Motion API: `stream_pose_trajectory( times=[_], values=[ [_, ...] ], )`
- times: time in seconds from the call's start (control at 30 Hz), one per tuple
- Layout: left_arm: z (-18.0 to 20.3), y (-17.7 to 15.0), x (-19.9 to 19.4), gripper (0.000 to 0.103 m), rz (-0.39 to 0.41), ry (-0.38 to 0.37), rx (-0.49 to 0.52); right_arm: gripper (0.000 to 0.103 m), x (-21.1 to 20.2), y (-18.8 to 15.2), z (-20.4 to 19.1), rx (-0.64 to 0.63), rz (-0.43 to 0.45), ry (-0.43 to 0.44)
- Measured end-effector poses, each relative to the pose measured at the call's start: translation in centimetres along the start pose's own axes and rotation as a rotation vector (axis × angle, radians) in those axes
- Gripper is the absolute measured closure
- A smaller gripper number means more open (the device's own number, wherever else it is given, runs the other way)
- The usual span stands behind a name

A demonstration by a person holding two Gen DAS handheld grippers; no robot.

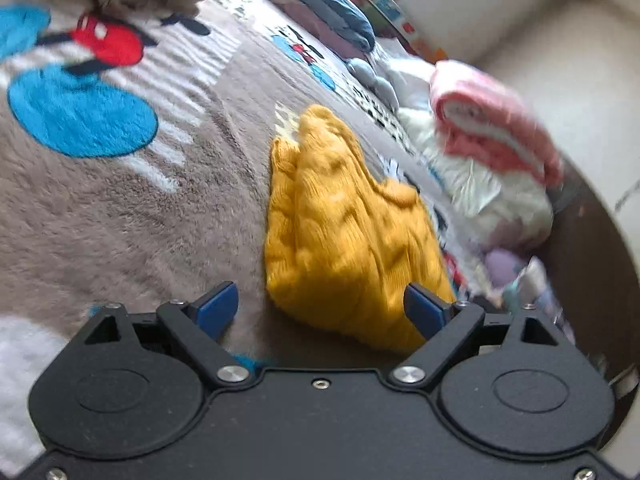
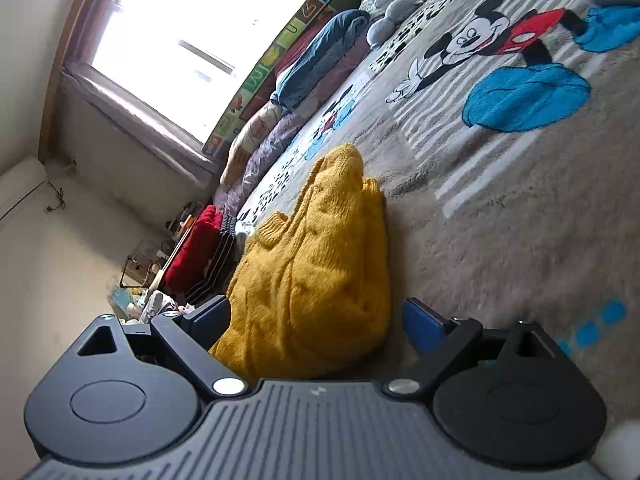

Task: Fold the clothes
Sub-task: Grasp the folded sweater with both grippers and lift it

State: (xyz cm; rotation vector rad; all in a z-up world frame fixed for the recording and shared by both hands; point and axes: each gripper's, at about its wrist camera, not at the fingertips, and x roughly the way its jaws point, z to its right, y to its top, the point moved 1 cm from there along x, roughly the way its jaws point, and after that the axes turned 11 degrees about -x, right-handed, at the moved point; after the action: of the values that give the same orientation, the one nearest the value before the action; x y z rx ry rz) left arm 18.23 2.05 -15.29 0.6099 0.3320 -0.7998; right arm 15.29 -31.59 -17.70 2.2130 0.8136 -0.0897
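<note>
Sweater, left wrist view: mustard-yellow knitted sweater [image 1: 344,232] lies bunched on the plush blanket [image 1: 132,216], just ahead of the fingers and toward the right one.
Left hand-held gripper [image 1: 320,308]: jaws spread wide, nothing clamped; the right blue finger [image 1: 424,312] overlaps the sweater's near edge in the picture, the left blue finger [image 1: 216,308] is over bare blanket.
Blanket, left wrist view: grey-brown pile with a cartoon mouse print in red, blue and white stripes.
Beyond the sweater: a rolled pink-and-white towel [image 1: 492,124] on a heap of white laundry [image 1: 492,196], near the blanket's right edge; a dark blue garment [image 1: 328,8] farther back.
Sweater, right wrist view: the same yellow knit [image 2: 316,264] lies in a heap on the blanket [image 2: 520,240], its near part between the two fingers.
Right hand-held gripper [image 2: 316,316]: jaws wide apart, pressing on nothing; the left finger [image 2: 208,316] sits just beside the knit, the right finger [image 2: 424,320] a little clear of it.
Background, right wrist view: bright window [image 2: 192,40], a folded red garment [image 2: 196,248] and a blue one [image 2: 320,56] along the bed's far edge.
</note>
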Motion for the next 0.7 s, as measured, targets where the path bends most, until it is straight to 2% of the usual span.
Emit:
stream_pose_trajectory(
  times=[0.07,0.23,0.7],
  values=[
    [-0.3,0.7,0.7,0.013,0.004,-0.025,-0.041,0.012,0.5,0.4,0.3,0.006,-0.004,0.006],
    [-0.1,1.9,2.3,0.013,-0.005,-0.05,-0.055,0.012,1.4,1.1,0.9,0.018,-0.013,0.018],
    [0.4,3.4,4.8,0.013,-0.035,-0.057,-0.028,0.013,5.7,3.1,1.4,-0.056,-0.032,0.017]
  ],
)
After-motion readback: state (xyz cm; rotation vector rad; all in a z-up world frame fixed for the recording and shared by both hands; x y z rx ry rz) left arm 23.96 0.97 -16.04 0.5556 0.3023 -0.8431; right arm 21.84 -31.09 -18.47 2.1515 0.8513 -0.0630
